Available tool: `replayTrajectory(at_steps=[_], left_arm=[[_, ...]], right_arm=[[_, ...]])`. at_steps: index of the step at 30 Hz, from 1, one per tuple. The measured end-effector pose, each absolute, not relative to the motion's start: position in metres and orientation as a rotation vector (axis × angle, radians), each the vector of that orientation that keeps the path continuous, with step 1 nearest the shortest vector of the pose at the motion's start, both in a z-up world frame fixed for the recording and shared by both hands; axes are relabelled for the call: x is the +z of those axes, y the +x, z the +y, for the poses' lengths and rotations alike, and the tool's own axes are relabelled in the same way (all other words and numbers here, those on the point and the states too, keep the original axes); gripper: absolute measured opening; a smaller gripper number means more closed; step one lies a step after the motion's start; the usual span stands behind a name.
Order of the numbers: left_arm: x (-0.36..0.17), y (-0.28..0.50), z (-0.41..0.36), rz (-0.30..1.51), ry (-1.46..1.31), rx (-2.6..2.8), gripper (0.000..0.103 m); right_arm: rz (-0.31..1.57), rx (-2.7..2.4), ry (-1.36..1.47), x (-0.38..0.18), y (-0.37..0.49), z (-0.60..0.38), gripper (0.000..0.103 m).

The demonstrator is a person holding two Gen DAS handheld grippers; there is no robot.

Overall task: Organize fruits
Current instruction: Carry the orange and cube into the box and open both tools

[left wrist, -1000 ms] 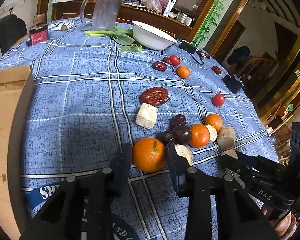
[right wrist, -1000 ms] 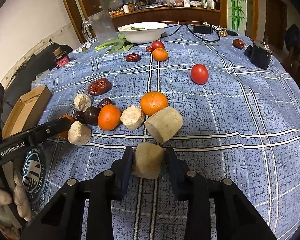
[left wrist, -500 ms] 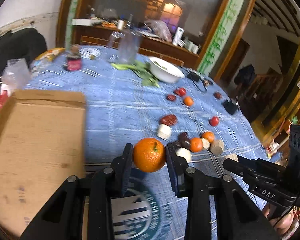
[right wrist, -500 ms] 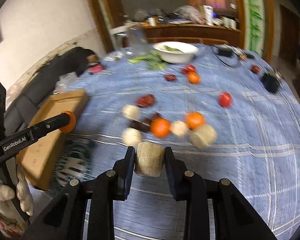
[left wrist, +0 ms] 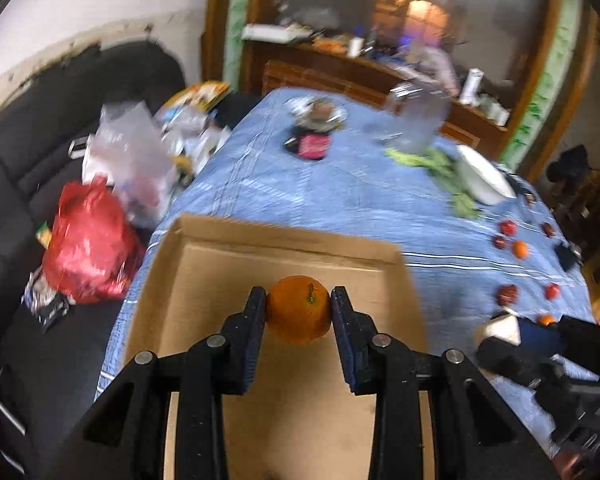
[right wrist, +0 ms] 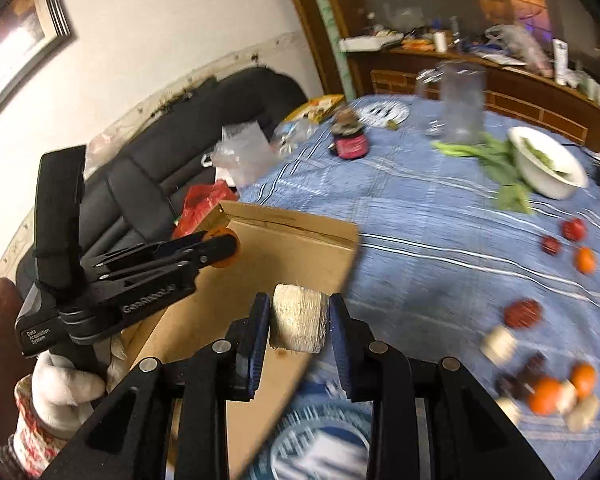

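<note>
while both views are smeared with blur, the grips read clearly: the left gripper [left wrist: 299,312] is clamped on an orange [left wrist: 299,315], its pads pressing the fruit's two sides, stem facing the camera, and it hangs above the floor of the open cardboard box [left wrist: 228,256]. the right gripper [right wrist: 299,322] is clamped on a pale, rough cylindrical chunk [right wrist: 299,322], whose kind i cannot tell, held over the box's near-right edge [right wrist: 300,236], partly above the cardboard and partly above the blue checked tablecloth [right wrist: 420,216]. in the right wrist view the left gripper [right wrist: 220,248] shows from the side with the orange [right wrist: 220,238] peeking out at its tip, and a white-gloved hand [right wrist: 66,394] grips its handle. further right on the cloth lies a loose cluster of small oranges, dark fruits and pale chunks [right wrist: 544,388], with red dates [right wrist: 522,312] and tomatoes [right wrist: 574,229] scattered well apart beyond it. at the far side stand a white bowl [right wrist: 548,168], leafy greens [right wrist: 496,164] just beside it, a clear pitcher [right wrist: 458,104] and a small red-labelled jar [right wrist: 350,140]. off the table's left edge, a black sofa [left wrist: 40,152] carries a red plastic bag [left wrist: 90,244] and clear bags [left wrist: 136,160].
</note>
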State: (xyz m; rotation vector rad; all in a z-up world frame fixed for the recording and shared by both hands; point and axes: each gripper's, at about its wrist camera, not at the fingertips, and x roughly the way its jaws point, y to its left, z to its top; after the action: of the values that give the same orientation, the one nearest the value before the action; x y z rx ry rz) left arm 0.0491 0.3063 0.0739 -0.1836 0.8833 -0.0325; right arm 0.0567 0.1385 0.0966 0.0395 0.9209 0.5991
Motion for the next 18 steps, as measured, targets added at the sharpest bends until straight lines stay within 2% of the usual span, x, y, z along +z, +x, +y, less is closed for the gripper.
replayTrajectory(at_steps=[8, 13, 18], left_arm=[[0.039, 0.081, 0.325, 0.991, -0.219, 0.012, 0.033], [0.038, 0.08, 0.331, 0.99, -0.26, 0.015, 0.034], [0.05, 0.065, 0.338, 0.956, -0.324, -0.012, 0.039]], right_arm=[[1.026, 0.559, -0.06, 0.039, 0.106, 0.192, 0.033], [1.019, 0.556, -0.041, 0.037, 0.113, 0.192, 0.033], [1.006, 0.558, 0.031, 0.046, 0.105, 0.178, 0.039]])
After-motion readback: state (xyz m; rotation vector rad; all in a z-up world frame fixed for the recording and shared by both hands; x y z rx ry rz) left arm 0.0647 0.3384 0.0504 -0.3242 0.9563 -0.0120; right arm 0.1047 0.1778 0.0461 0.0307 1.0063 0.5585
